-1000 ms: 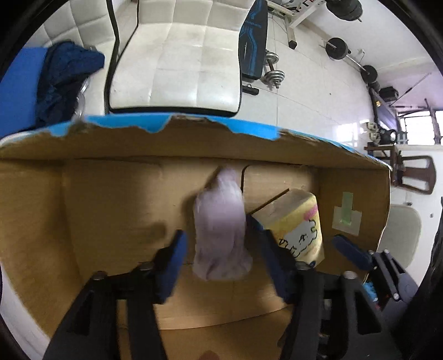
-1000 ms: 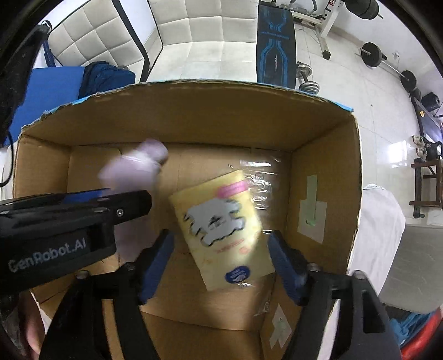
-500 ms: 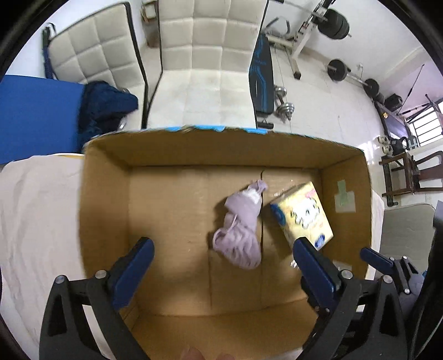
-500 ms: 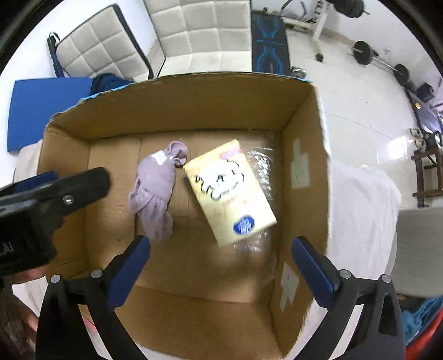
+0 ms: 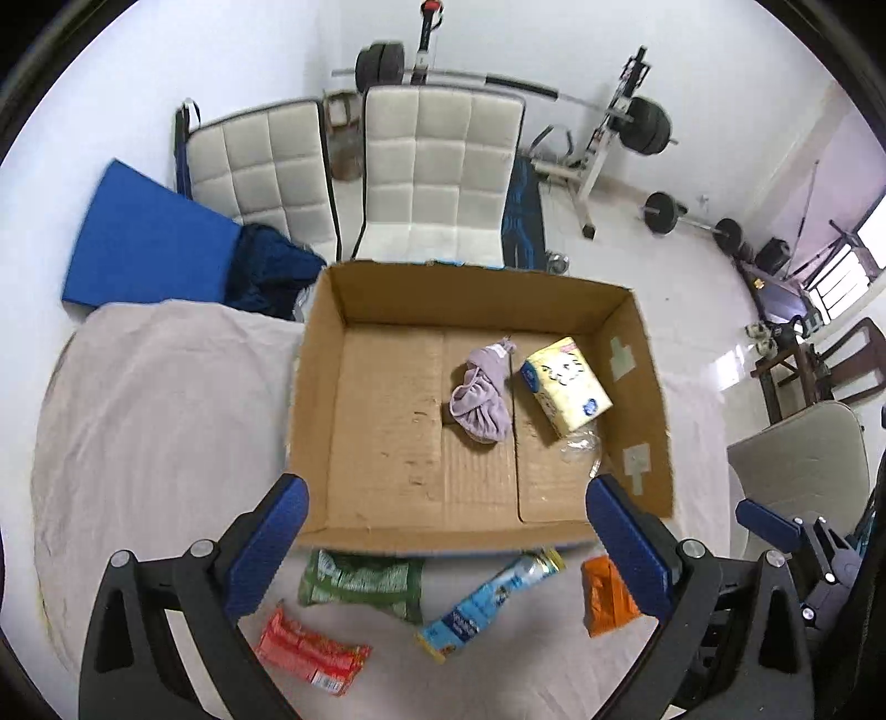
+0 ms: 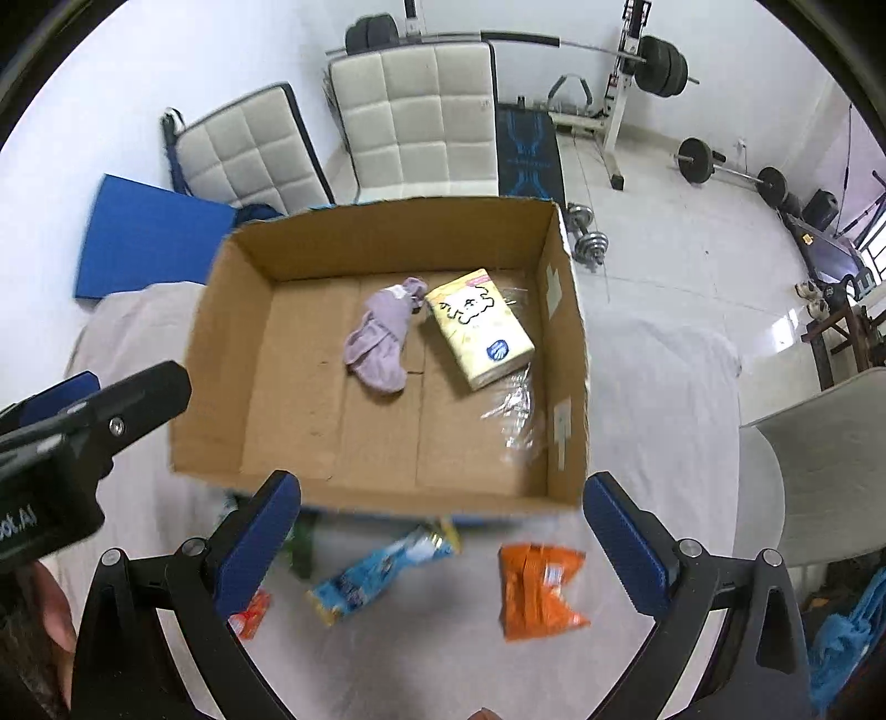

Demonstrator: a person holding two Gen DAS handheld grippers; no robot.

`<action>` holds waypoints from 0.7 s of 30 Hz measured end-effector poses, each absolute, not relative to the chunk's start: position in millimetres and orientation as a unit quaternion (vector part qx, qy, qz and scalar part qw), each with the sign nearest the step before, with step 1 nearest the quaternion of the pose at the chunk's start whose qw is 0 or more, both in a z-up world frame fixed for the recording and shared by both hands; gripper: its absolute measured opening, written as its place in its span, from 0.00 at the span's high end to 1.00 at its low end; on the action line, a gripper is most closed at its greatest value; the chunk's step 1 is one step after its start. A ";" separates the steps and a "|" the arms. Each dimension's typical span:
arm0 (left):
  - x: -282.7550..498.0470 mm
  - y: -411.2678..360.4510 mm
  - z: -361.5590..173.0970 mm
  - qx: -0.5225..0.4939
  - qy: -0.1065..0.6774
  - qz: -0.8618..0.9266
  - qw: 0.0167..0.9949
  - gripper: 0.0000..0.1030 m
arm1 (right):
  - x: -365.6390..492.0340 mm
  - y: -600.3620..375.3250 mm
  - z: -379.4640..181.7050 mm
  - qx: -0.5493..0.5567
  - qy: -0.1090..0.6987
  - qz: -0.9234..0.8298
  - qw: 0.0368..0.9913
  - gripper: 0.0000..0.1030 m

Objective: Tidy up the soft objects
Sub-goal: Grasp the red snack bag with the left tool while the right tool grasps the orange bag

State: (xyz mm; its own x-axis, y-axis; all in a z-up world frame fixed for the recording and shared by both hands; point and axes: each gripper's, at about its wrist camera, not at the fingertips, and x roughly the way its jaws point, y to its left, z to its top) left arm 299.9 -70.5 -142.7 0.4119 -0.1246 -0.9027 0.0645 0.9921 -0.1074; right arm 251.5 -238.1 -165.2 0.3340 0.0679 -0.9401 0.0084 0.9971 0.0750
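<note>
A: Covering the bench (image 5: pixel 144 421) is a pale, wrinkled cloth, and past it a white glossy tile floor (image 6: pixel 675 266) runs to plain white walls. Two quilted white chairs (image 5: pixel 437 183) stand at the top of the frame, with a barbell rack (image 6: pixel 626 50) and loose weights behind them.

B: And a flat blue mat (image 5: pixel 138 243) leans at the upper left. What sits on the cloth?

A: An open cardboard box (image 5: pixel 315 387), matte brown, rectangular, with taped seams across its floor. Inside, right of centre, lies a crumpled lilac cloth (image 5: pixel 482 396), soft and bunched. Just beside it, to the right, is a yellow tissue pack (image 5: pixel 567 385), blocky, printed with a cartoon face. Some clear crinkled plastic (image 6: pixel 515 410) lies below that pack.

B: Outside the box?

A: Along its near edge, toward the bottom of the frame, four glossy packets lie on the cloth: a green packet (image 5: pixel 360 581), a red packet (image 5: pixel 313 656), a blue packet (image 5: pixel 490 601) and an orange packet (image 6: pixel 540 590).

B: The fingers?

A: The left gripper (image 5: pixel 446 545) has its blue-padded fingers spread wide with nothing between them. The right gripper (image 6: pixel 440 540) is the same, wide apart and empty.
</note>
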 end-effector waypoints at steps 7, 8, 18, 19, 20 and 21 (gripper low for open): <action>245.4 -73.4 -112.9 -0.007 0.513 -0.054 0.857 0.00 | 194.8 -235.6 -127.4 0.030 0.547 0.015 0.837 0.00; 239.7 -73.2 -109.3 -0.006 0.511 -0.054 0.858 0.00 | 187.1 -234.7 -121.2 0.030 0.543 0.014 0.839 0.00; 210.2 -54.9 -88.5 -0.043 0.500 -0.043 0.864 0.00 | 145.1 -246.8 -91.1 0.047 0.538 0.015 0.841 0.00; 210.5 -48.6 -93.6 -0.051 0.506 -0.033 0.860 0.00 | 146.6 -252.4 -98.5 0.050 0.547 0.010 0.836 0.00; 210.6 -43.9 -99.5 -0.057 0.512 -0.023 0.857 0.00 | 148.6 -259.6 -110.1 0.049 0.563 0.001 0.825 0.00; 210.5 -38.8 -107.5 -0.065 0.519 -0.010 0.852 0.00 | 151.3 -267.4 -122.8 0.050 0.579 -0.005 0.813 0.00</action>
State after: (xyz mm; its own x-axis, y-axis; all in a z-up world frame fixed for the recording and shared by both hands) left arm 210.5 -38.8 -107.5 0.4613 -0.0845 -0.8832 -0.0501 0.9914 -0.1210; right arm 151.3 -267.4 -122.8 0.3283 0.0497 -0.9432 0.0664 0.9949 0.0755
